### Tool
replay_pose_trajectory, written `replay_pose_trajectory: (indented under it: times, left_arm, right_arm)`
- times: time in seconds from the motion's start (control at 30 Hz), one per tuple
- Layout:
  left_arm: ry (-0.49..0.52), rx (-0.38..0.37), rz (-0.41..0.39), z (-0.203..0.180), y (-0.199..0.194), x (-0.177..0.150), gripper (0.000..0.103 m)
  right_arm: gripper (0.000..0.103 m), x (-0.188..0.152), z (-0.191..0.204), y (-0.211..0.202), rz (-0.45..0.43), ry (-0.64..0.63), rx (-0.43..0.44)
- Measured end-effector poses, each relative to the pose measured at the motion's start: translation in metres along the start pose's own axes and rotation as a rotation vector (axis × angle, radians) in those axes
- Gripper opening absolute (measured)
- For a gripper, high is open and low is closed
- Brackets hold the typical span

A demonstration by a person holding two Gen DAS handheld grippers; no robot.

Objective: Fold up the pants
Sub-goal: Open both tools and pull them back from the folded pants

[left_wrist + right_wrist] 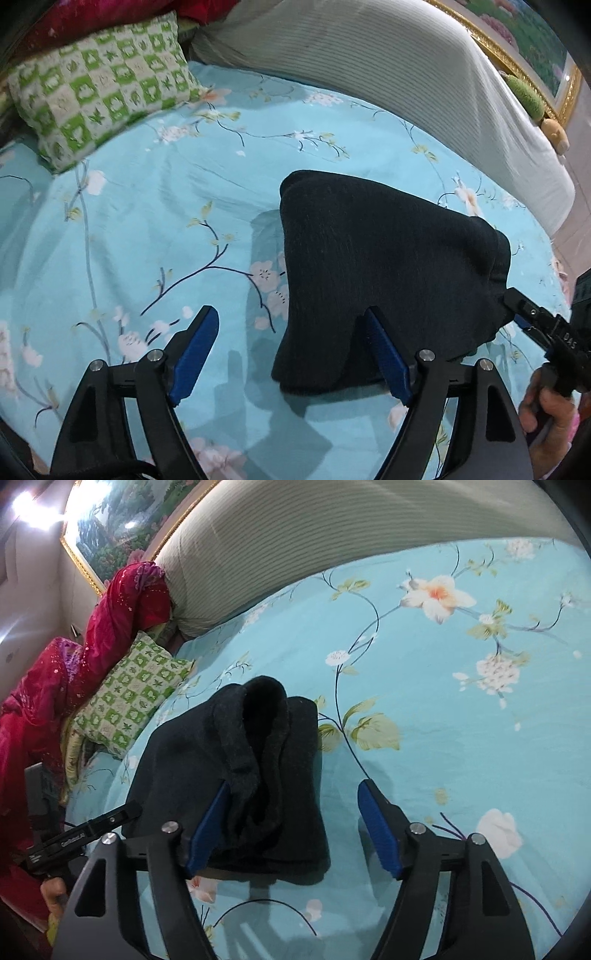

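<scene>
**Folded pants on bed, both claws open**

Dark pants (373, 273) lie folded on floral sheet (147, 221). Left gripper (288, 325) gapes wide, right finger against the pants. Right gripper (293, 797) also spread, left finger touching fabric. Green pillow (99, 88) well apart.

Both wrist views look down, close over the bed (155, 206), sharing the pants (369, 258) and checked pillow (129, 701) from opposite sides.
</scene>
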State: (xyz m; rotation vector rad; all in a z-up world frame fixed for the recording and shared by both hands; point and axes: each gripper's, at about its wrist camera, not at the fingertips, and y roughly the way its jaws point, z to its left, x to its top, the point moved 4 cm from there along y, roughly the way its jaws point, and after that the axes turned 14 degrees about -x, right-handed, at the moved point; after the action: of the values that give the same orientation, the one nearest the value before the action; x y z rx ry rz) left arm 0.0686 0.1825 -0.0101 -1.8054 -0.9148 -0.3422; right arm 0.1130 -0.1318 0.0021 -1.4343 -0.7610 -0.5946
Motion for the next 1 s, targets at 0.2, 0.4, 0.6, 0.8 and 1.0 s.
replay_pose_trajectory:
  times: [0.2, 0.4, 0.6, 0.8, 1.0]
  left_arm:
    - [0.009, 0.03, -0.021, -0.008, -0.012, -0.012, 0.084]
    - [0.032, 0.037, -0.038, -0.02, -0.02, -0.023, 0.084]
    - [0.086, 0.075, -0.056, -0.034, -0.027, -0.032, 0.084]
    - [0.128, 0.129, -0.07, -0.039, -0.031, -0.046, 0.084]
    - [0.196, 0.184, -0.094, -0.048, -0.035, -0.056, 0.084]
  right_arm:
    - [0.084, -0.005, 0.017, -0.02, -0.066, -0.083, -0.019]
    - [0.092, -0.019, 0.042, -0.034, -0.121, -0.204, -0.022]
    - [0.097, -0.037, 0.052, -0.036, -0.16, -0.262, -0.037]
    - [0.098, -0.051, 0.057, -0.034, -0.151, -0.296, -0.044]
    - [0.099, -0.058, 0.06, -0.033, -0.149, -0.319, -0.06]
